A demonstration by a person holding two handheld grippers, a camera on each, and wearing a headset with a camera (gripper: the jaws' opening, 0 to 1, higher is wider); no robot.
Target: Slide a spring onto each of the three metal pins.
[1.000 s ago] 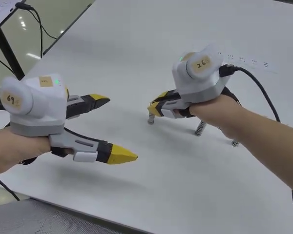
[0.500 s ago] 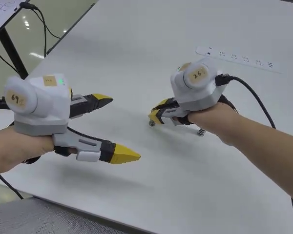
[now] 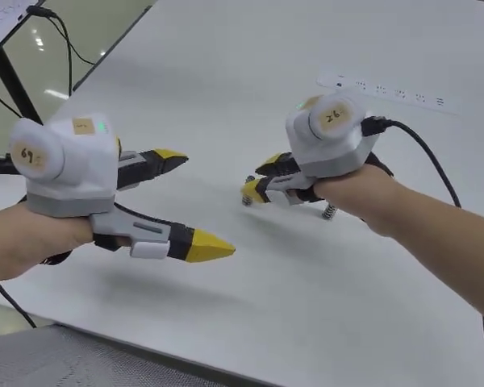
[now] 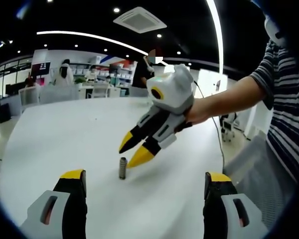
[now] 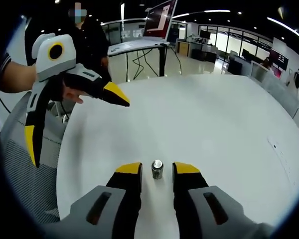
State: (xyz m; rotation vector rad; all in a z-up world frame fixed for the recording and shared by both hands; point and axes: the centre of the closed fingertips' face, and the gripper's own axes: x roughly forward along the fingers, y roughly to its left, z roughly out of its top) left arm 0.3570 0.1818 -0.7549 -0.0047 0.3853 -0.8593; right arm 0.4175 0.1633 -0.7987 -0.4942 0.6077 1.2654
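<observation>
While right gripper hovers, pin stands between its fingers — untouched

Head cam looks fwd/down across counter from near edge; left claw cam faces right, right claw cam faces left, both low, all sharing one pin.

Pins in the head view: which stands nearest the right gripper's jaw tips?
The left pin, at the right gripper's yellow tips; the other pin stands farther back, under the hand.
</observation>
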